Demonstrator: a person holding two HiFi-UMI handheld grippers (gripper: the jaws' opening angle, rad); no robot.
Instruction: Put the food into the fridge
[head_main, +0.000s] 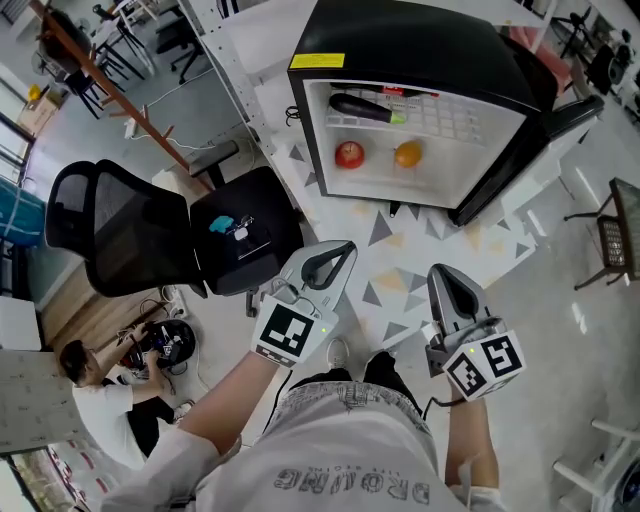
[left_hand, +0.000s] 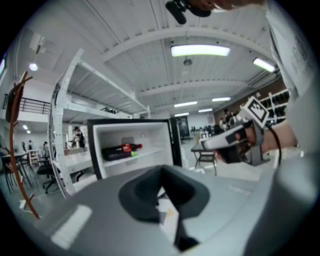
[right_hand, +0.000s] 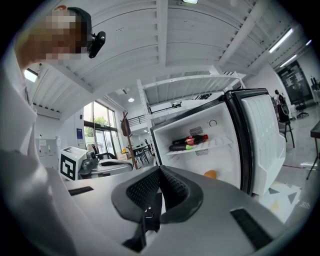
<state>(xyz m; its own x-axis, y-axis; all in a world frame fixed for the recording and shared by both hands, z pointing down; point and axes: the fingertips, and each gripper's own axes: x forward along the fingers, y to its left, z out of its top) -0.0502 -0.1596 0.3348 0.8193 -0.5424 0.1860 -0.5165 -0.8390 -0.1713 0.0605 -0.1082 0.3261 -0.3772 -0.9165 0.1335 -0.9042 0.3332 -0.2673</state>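
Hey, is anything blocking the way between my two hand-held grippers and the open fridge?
Nothing visible does. The fridge door is swung wide open, and the black chair stands left of the left hand-held gripper and right hand-held gripper.

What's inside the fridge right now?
Upper shelf: an eggplant and a red-labelled dark bottle. Below: a red apple and an orange. The fridge top hides the shelf's back from the head view.
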